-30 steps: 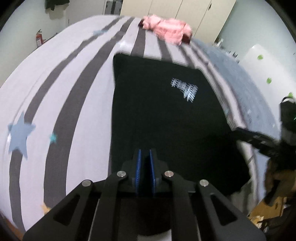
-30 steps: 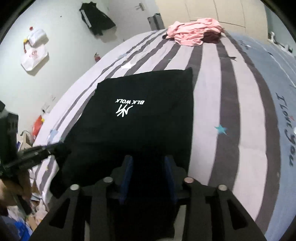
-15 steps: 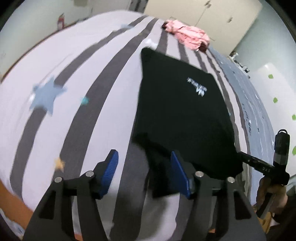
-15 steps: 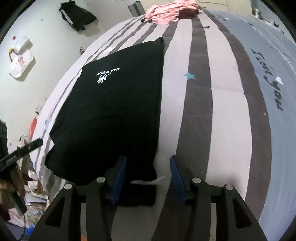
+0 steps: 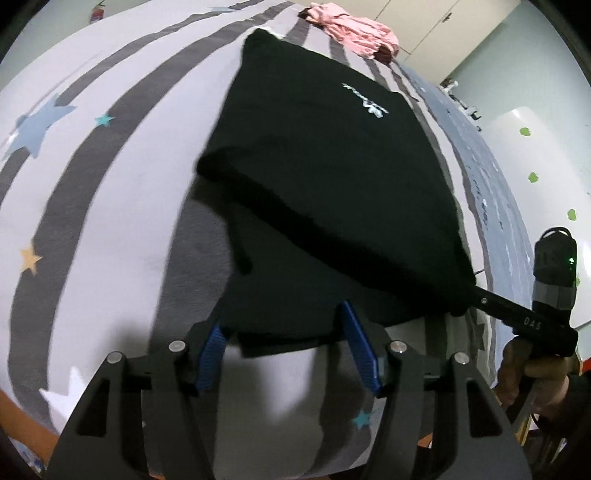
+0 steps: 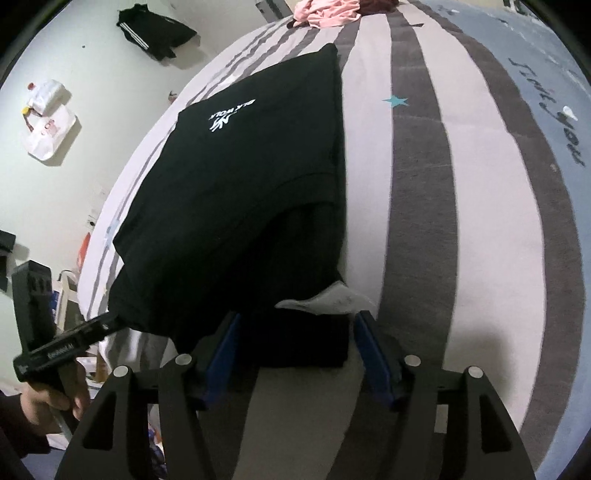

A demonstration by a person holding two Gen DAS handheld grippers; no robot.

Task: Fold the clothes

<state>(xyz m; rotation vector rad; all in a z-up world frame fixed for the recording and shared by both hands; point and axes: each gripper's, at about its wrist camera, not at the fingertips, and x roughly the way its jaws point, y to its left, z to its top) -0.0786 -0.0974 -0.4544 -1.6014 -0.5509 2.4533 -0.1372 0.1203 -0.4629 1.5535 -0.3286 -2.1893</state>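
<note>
Both grippers have come down toward the near edge of the bed since the earlier frames, where they had cloth pinched. Left gripper: blue ribbed pads stand apart, jaws closing slightly, with the near hem of the black T-shirt lying loosely between them; no pad visibly presses it. Right gripper: jaws opening, hem between the blue pads, not clamped.

Shirt is matte black knit, laid flat as a long folded rectangle running from the near edge toward the far end of the bed. A thick rolled fold crosses its near part. White chest print faces up; a pale grey inner patch shows at the near right corner.

Bedsheet is soft cotton with broad grey and white stripes and small printed stars. A crumpled pink garment lies at the far end. A dark jacket hangs on the wall; a white bag hangs beside it. Nothing lies between the grippers and the hem.
</note>
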